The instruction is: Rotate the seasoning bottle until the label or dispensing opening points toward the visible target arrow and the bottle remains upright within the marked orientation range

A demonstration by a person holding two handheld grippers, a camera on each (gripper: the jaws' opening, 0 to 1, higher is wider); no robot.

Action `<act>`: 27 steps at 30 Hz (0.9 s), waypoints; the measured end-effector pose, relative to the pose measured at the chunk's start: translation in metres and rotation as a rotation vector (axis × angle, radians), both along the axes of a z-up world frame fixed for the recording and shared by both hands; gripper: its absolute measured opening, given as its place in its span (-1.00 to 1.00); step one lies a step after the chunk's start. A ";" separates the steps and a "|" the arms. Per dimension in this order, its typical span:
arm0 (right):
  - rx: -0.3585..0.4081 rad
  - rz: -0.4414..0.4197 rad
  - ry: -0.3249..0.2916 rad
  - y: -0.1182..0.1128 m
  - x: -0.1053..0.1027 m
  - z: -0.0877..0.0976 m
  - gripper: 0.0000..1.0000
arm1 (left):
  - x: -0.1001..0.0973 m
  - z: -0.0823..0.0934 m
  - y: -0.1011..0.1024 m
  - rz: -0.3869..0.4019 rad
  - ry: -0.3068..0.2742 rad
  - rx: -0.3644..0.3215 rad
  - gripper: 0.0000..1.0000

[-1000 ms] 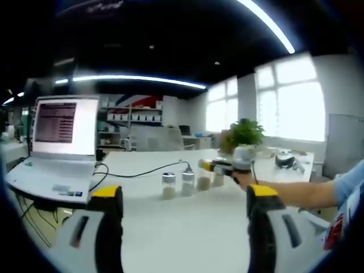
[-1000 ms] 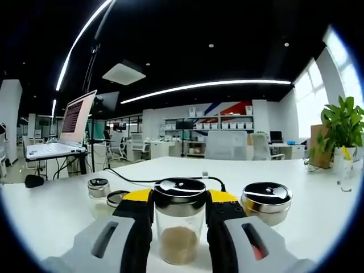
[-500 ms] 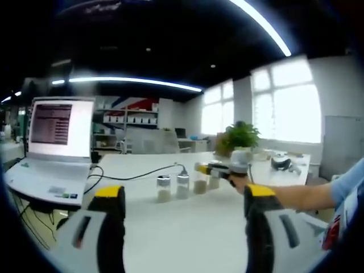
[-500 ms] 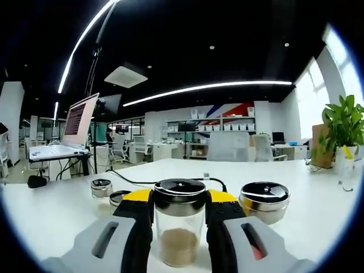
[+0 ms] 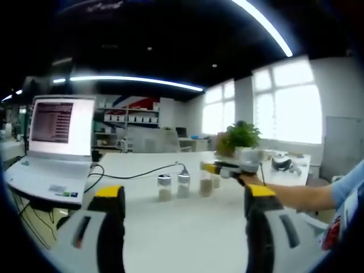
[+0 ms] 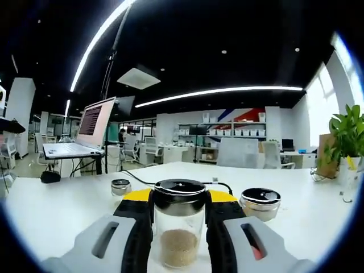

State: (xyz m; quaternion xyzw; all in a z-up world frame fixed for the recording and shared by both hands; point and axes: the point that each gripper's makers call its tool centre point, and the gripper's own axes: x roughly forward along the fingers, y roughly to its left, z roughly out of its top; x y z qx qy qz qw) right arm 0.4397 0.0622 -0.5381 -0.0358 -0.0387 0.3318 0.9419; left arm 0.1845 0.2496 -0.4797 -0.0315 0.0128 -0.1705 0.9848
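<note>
My right gripper is shut on a clear glass seasoning bottle with a dark metal lid and brown grains in the bottom; it stands upright between the yellow-tipped jaws. In the left gripper view that same bottle sits in the row on the white table, with the right gripper reaching in from the right in a person's hand. My left gripper hangs open well short of the bottles, nothing between its jaws. No label or arrow is visible.
Two more bottles stand left of the held one; in the right gripper view, one stands to its left and one to its right. An open laptop and black cable lie to the left. A potted plant stands behind.
The right gripper has drawn back a little with the bottle still in it; the neighbouring bottles look smaller and farther. The left gripper has stayed open and nearly still.
</note>
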 end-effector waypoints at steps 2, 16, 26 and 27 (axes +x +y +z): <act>0.002 0.015 -0.003 0.000 -0.007 0.001 -0.34 | 0.000 0.000 0.001 0.001 0.000 0.005 0.83; 0.057 0.099 0.012 -0.005 -0.068 0.020 -0.34 | -0.002 -0.002 -0.001 0.000 0.009 0.006 0.83; 0.056 0.149 -0.002 -0.012 -0.114 0.017 -0.34 | -0.004 -0.002 -0.001 0.003 0.011 0.005 0.83; 0.053 0.152 -0.009 -0.013 -0.118 0.017 -0.34 | -0.004 -0.002 -0.002 0.002 0.012 0.005 0.83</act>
